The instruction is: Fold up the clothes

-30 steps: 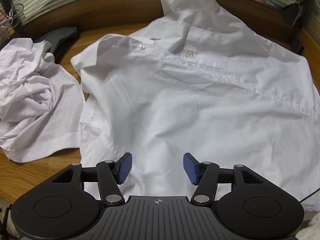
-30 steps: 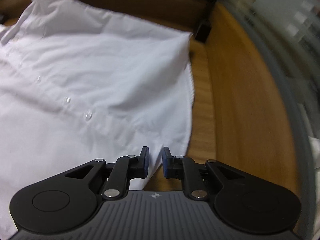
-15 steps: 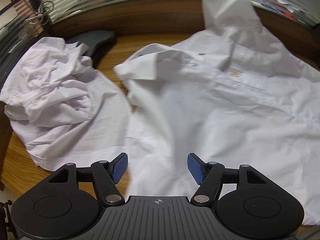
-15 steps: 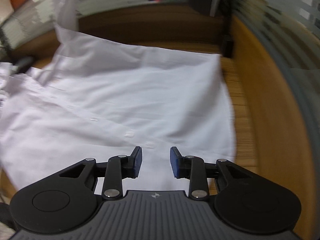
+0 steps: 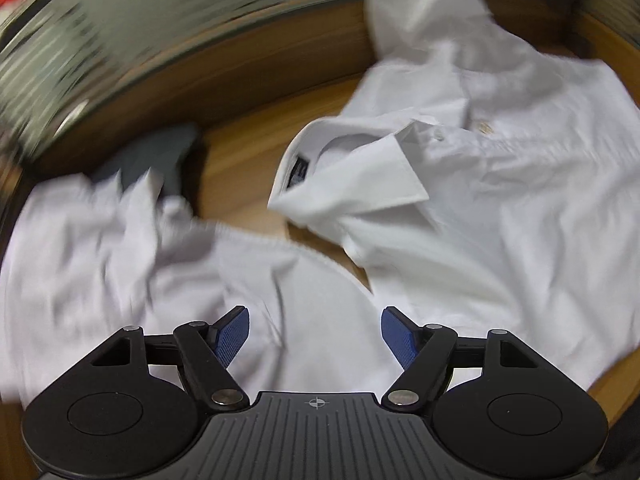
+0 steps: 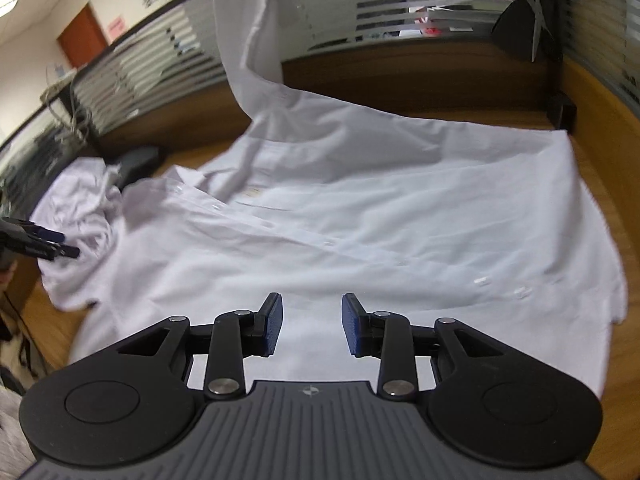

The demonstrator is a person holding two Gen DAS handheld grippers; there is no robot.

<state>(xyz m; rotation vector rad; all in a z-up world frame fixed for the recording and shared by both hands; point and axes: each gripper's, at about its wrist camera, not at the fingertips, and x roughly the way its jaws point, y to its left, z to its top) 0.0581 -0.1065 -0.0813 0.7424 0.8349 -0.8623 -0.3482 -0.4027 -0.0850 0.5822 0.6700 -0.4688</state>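
Note:
A white button-up shirt [image 6: 380,220] lies spread front-up on the wooden desk [image 6: 600,168], its collar [image 5: 360,176] at the left and one sleeve [image 6: 248,40] draped up over the partition. My left gripper [image 5: 315,334] hovers open above the gap between this shirt and a crumpled white garment [image 5: 100,256]. My right gripper [image 6: 311,326] is open above the shirt's near hem, with nothing between its fingers. The left gripper's fingertips [image 6: 60,250] show at the left edge of the right wrist view.
A dark grey object [image 5: 152,156] lies behind the crumpled garment. A wooden partition topped with striped glass [image 6: 400,20] borders the desk at the back. A black stand [image 6: 560,108] is at the far right corner. Bare desk runs along the right side.
My right gripper has opened, let go of the shirt's edge and pulled back and up. My left gripper has swung left towards the collar and the crumpled garment.

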